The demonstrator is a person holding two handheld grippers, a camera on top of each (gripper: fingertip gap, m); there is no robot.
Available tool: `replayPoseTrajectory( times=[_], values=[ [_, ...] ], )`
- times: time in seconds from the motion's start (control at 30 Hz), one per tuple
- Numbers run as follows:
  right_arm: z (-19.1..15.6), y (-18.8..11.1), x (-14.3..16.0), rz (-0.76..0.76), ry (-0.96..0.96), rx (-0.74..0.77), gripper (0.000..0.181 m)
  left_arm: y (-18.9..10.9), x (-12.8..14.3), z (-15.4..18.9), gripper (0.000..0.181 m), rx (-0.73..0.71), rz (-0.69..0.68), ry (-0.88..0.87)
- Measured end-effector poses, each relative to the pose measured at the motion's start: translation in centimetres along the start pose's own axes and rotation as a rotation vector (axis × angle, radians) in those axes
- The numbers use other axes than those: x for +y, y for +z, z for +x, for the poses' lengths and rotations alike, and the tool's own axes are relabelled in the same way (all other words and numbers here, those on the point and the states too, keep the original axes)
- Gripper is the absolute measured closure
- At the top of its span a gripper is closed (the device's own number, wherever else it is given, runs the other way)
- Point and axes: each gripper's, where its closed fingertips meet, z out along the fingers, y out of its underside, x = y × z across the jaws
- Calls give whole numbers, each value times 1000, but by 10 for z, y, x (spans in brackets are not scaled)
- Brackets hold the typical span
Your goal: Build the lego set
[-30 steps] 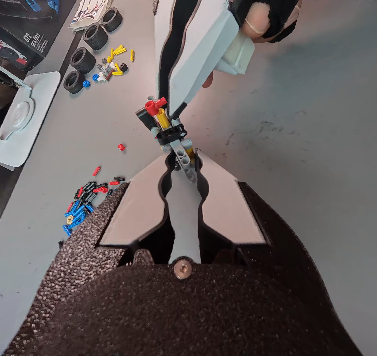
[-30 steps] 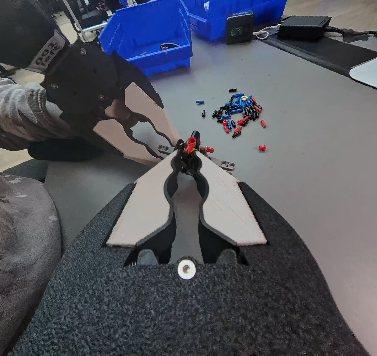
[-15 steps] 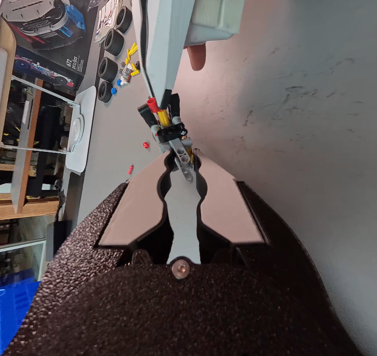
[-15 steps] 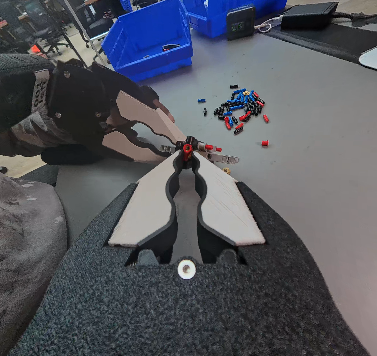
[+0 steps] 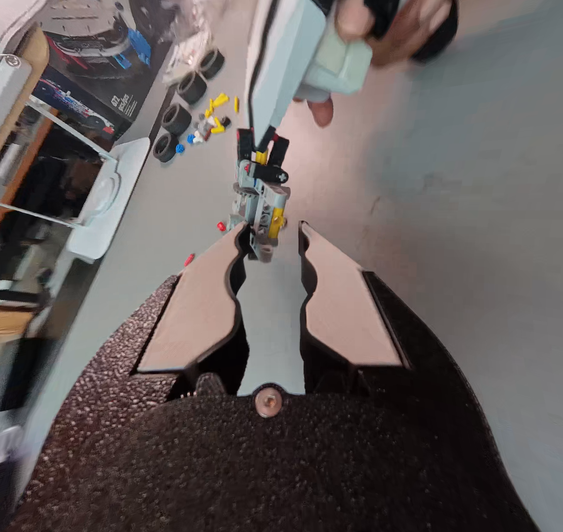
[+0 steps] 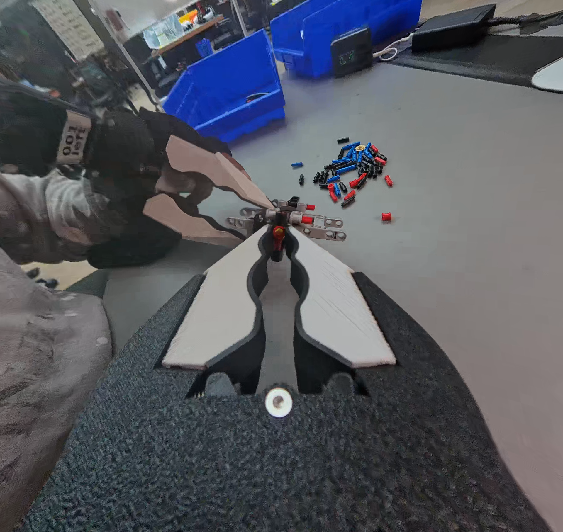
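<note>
Left wrist view: the left gripper [image 5: 272,228] has its fingers [image 5: 210,273] spread, with a clear gap to one side of the small lego assembly [image 5: 260,200] that lies between their tips. Whether the one fingertip touches it is hard to tell through the blur. The right gripper [image 5: 262,133] comes in from above and pinches the black and yellow far end. Four black tyres [image 5: 182,109] and loose yellow pieces [image 5: 217,112] lie farther across the grey tabletop [image 5: 426,213], near the set's box [image 5: 91,69].

Right wrist view: the right gripper's fingers are pressed on the black piece with a red pin [image 6: 277,237]. The assembly rests low over the middle of the tabletop, its grey holed beams [image 6: 323,228] sticking out sideways. A heap of blue, black and red pins [image 6: 353,167] lies beyond.

It looks light and stiff, but the press-fit joints could pop apart; hold the solid grey core, not the thin beams or pins.
</note>
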Motion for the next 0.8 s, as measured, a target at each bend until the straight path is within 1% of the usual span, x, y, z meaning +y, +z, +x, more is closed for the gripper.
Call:
replayPoseTrajectory(
  times=[0.1, 0.17, 0.2, 0.27, 0.3, 0.37, 0.4, 0.47, 0.57, 0.63, 0.67, 0.7, 0.8],
  values=[
    [7, -16, -27, 203, 198, -91, 176, -28, -31, -23, 145, 142, 272, -434],
    [15, -31, -49, 376, 323, -143, 176, -43, -42, -40, 143, 246, 427, -714],
    [17, -40, -60, 464, 394, -187, 176, -47, -44, -44, 142, 312, 472, -844],
    [18, -49, -74, 583, 504, -262, 176, -45, -53, -36, 145, 473, 531, -1010],
    [15, -49, -77, 614, 530, -288, 176, -40, -58, -31, 145, 533, 551, -1071],
    [3, -40, -78, 623, 538, -322, 176, -32, -77, -23, 145, 662, 604, -1186],
    [-5, -34, -78, 613, 527, -339, 176, -28, -85, -22, 144, 704, 628, -1229],
    [-21, -23, -73, 561, 481, -359, 176, -22, -93, -27, 145, 725, 669, -1281],
    [-25, -16, -66, 516, 428, -329, 175, -20, -92, -34, 150, 726, 695, -1307],
    [-27, -17, -65, 478, 395, -345, 177, -26, -90, -38, 167, 728, 733, -1304],
    [-29, -16, -62, 442, 353, -342, 178, -29, -87, -41, 169, 721, 746, -1306],
    [-30, -15, -59, 411, 327, -333, 177, -31, -85, -42, 176, 722, 746, -1293],
    [-33, -15, -56, 382, 301, -350, 177, -33, -83, -39, 176, 679, 714, -1208]
  ],
)
